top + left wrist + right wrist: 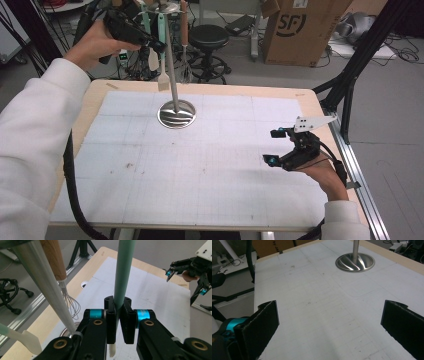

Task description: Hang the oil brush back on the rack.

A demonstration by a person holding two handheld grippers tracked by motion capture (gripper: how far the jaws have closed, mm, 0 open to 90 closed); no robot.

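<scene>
At the far left of the tabletop, above the round steel base of a utensil stand, the left claw is clamped on the mint-green handle of a hanging spatula. Its cream blade hangs beside the stand's slanting metal pole, seemingly apart from it. A wood-handled wire whisk hangs nearby. The right claw hovers wide apart and empty near the right edge.
</scene>
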